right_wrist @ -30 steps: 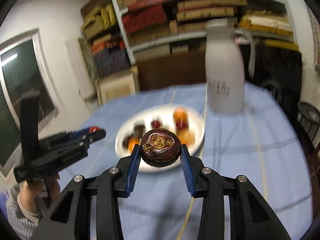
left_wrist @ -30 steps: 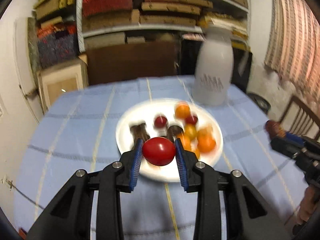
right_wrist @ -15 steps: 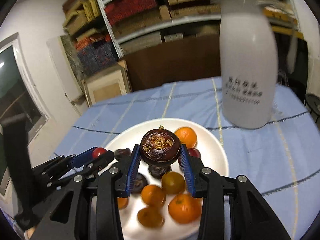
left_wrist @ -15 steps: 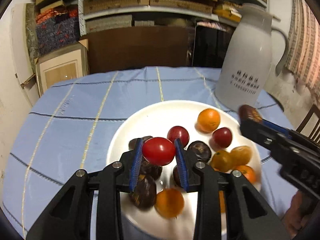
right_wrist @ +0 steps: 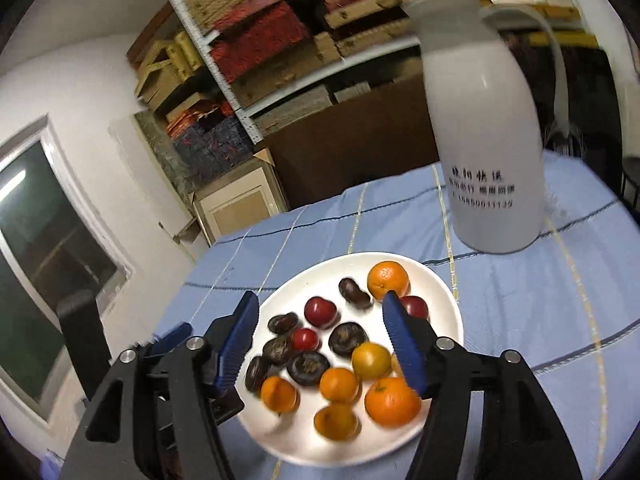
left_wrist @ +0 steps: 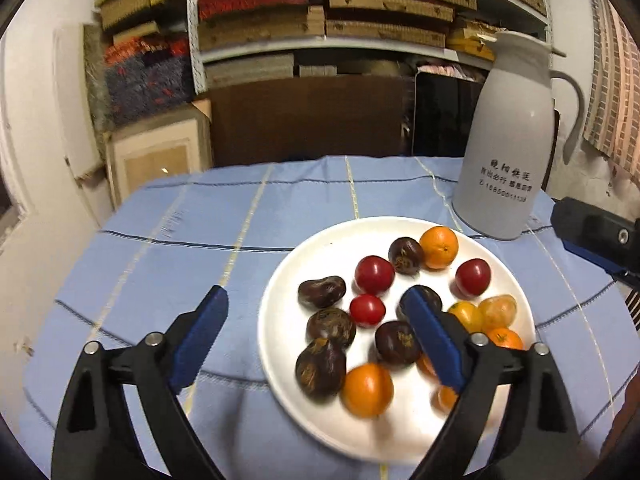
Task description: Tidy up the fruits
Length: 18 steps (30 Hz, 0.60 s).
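Shelves [left_wrist: 360, 12] stacked with flat boxes and woven mats fill the back wall, above a table spread with a blue checked cloth [left_wrist: 180, 240]. At the far left of the right wrist view a dark window [right_wrist: 36, 240] sits in the white wall. In the left wrist view, the left gripper [left_wrist: 316, 328] hangs with its blue-padded fingers spread wide and nothing between them; its left finger is over bare cloth, its right finger over the white plate [left_wrist: 280, 344]. The plate lies on the cloth right of centre and carries all the fruit: dark brown fruits [left_wrist: 322, 292] toward its left side, red tomatoes [left_wrist: 374, 275] near the middle and at the right, and oranges [left_wrist: 440, 247] at the far rim and along the right and near edges. The small red tomato [left_wrist: 367, 310] rests on the plate among the dark fruits. In the right wrist view, the right gripper [right_wrist: 320, 328] is likewise opened wide and empty above the plate [right_wrist: 444, 312], with the fruit showing between its fingers; several oranges [right_wrist: 390, 400] lie nearest the camera and are slightly blurred. Farther right, a tall white jug [left_wrist: 508, 140] with a handle and printed lettering stands on the cloth just beyond the plate's far right rim. At the right edge of the left wrist view, part of the other tool's black and blue body is visible.
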Available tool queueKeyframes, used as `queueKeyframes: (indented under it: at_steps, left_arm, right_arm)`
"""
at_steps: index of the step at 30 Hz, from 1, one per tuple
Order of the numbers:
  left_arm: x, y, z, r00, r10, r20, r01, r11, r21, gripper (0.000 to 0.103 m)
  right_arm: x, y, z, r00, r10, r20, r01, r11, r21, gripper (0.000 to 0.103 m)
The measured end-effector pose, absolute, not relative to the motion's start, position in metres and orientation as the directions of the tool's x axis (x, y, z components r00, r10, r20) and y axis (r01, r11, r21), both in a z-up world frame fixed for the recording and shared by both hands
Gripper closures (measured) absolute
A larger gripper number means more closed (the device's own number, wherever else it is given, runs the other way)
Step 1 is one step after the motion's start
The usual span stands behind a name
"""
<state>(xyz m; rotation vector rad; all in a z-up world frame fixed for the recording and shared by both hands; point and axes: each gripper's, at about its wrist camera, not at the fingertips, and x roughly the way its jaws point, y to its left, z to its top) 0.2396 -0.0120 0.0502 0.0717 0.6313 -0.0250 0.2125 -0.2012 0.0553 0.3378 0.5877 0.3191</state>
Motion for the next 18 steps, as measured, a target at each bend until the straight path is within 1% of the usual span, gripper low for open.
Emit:
queueKeyframes:
  at_steps: [2, 5, 6, 10, 12, 14, 16, 18]
  left_arm:
    - [0.214, -0.012, 0.052, 0.822, 0.009, -0.569, 0.033, 0.997, 0.064, 0.006]
    - [0.18, -0.01, 0.045, 0.829, 0.026, -0.559, 0.024, 0.996, 0.081, 0.005]
    - [0.17, -0.01, 0.042, 0.829, 0.03, -0.558, 0.02, 0.996, 0.082, 0.005]
    - [0.131, -0.008, 0.029, 0.827, 0.0, -0.562, 0.035, 0.998, 0.051, 0.005]
    - [0.122, -0.009, 0.027, 0.829, -0.005, -0.559, 0.041, 0.998, 0.052, 0.005]
    - [0.116, -0.012, 0.025, 0.836, 0.004, -0.549, 0.04, 0.997, 0.068, 0.005]
    - [0.112, -0.016, 0.025, 0.842, 0.007, -0.54, 0.051, 0.994, 0.092, 0.005]
    - [0.108, -0.018, 0.026, 0.847, -0.003, -0.532, 0.067, 0.993, 0.101, 0.005]
  right_arm:
    - [0.197, -0.197, 0.058, 0.798, 0.361, -0.483, -0.198, 0.914, 0.355, 0.033]
    - [0.171, -0.193, 0.051, 0.796, 0.357, -0.488, -0.207, 0.92, 0.334, 0.031]
    - [0.159, -0.193, 0.045, 0.8, 0.346, -0.49, -0.201, 0.924, 0.325, 0.028]
    - [0.124, -0.201, 0.019, 0.827, 0.278, -0.489, -0.15, 0.947, 0.284, 0.024]
    - [0.113, -0.208, 0.003, 0.828, 0.228, -0.512, -0.103, 0.96, 0.261, 0.024]
    - [0.107, -0.211, -0.005, 0.817, 0.215, -0.535, -0.095, 0.965, 0.244, 0.023]
    - [0.104, -0.213, -0.008, 0.817, 0.201, -0.541, -0.084, 0.969, 0.234, 0.017]
    - [0.1, -0.212, -0.008, 0.818, 0.202, -0.539, -0.092, 0.97, 0.224, 0.016]
